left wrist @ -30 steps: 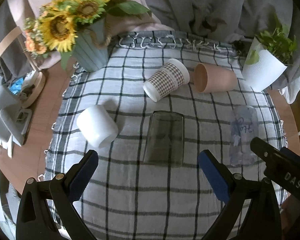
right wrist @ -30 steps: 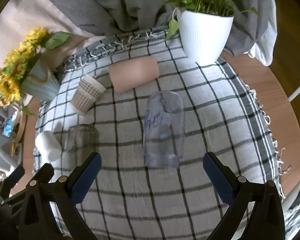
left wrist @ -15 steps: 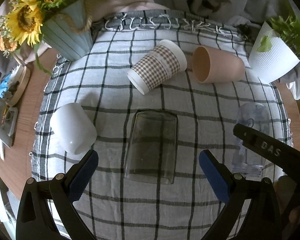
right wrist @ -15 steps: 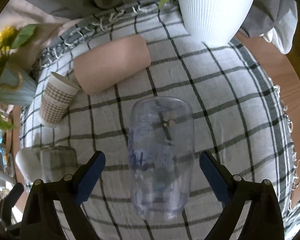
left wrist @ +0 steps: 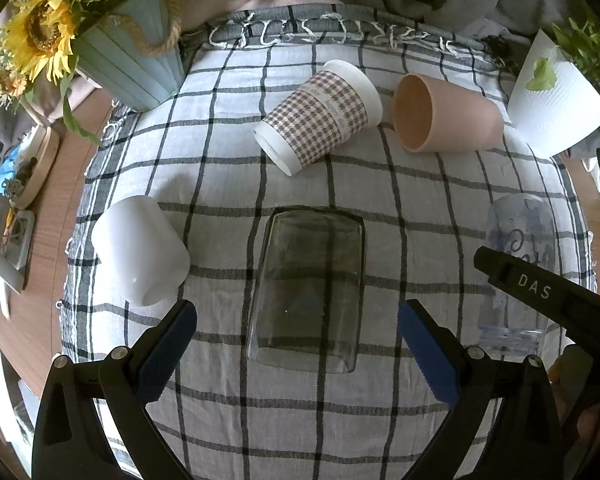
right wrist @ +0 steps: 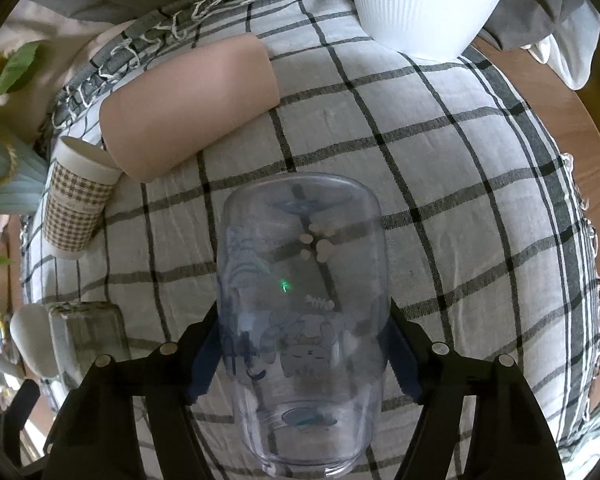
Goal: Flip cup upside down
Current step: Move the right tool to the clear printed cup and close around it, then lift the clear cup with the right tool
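Observation:
Several cups lie on their sides on a checked cloth (left wrist: 300,420). A clear printed plastic cup (right wrist: 304,320) lies between the blue pads of my right gripper (right wrist: 304,356), mouth toward the camera; the pads touch or nearly touch its sides. It also shows in the left wrist view (left wrist: 516,272). A smoky glass tumbler (left wrist: 308,288) lies just ahead of my open, empty left gripper (left wrist: 298,344). A white cup (left wrist: 140,248), a houndstooth paper cup (left wrist: 320,116) and a pink cup (left wrist: 444,116) lie farther off.
A sunflower vase (left wrist: 128,60) stands at the back left and a white plant pot (right wrist: 428,4) at the back right. The wooden table edge (right wrist: 560,92) shows beyond the cloth. Clutter sits off the cloth at the left (left wrist: 16,184).
Both grippers moved forward and down. My right gripper's pads have closed in around the clear printed cup. My left gripper stayed open, nearer the tumbler.

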`<state>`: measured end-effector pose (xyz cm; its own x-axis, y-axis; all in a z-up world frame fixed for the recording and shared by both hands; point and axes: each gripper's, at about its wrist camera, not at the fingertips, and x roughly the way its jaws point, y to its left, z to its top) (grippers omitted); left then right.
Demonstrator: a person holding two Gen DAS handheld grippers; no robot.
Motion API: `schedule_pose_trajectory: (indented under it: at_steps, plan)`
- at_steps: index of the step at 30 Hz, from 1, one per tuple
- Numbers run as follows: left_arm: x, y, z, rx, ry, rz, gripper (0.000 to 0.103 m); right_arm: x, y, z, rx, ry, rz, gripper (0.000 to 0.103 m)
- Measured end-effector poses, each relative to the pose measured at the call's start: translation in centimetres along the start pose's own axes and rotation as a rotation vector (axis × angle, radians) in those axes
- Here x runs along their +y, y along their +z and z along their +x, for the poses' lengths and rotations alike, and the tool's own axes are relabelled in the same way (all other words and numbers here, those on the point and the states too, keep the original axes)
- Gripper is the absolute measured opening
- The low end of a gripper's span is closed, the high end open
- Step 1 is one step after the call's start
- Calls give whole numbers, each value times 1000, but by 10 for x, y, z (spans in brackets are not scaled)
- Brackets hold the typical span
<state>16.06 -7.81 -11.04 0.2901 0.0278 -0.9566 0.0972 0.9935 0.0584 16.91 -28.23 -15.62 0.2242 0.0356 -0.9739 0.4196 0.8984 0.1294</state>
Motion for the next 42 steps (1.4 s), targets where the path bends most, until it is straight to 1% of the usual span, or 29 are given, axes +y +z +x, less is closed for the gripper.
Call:
schedule_pose_trajectory:
  at_steps: [7, 9, 10, 14, 17, 21, 24, 29, 36, 38, 42]
  plan:
    - [7, -11, -10, -13, -16, -2, 103, 6, -9, -12, -20, -7, -33, 71]
    - [13, -17, -13, -22, -9, -1, 103, 8, -13, -19, -28, -7, -37, 71]
    - [18, -21, -14, -22, 1, -6, 103, 9, -16, -24, -31, -5, -42, 71]
    - [34, -34, -15, -14, -8, -16, 103, 18, -33, -39, -49, 3, -77, 71]
    - [46, -46, -14, -6, 8, -32, 103, 26, -48, -43, -41, 24, -97, 71]
    - [57, -60, -14, 8, 17, -39, 103, 35, -69, -40, -15, 34, -136, 71]
    - [62, -72, -14, 17, 24, -36, 103, 36, -85, -37, 8, 42, -144, 71]
    - [64, -86, -5, 53, 30, -25, 103, 38, -101, -28, 33, 39, -152, 71]
    - [67, -94, 1, 69, 32, -20, 103, 44, -111, -18, 40, 23, -167, 71]
    - [67, -94, 3, 72, 28, -20, 103, 50, -110, -12, 51, 18, -175, 71]
    - [65, -94, 5, 77, 27, -15, 103, 56, -112, -11, 46, 5, -199, 72]
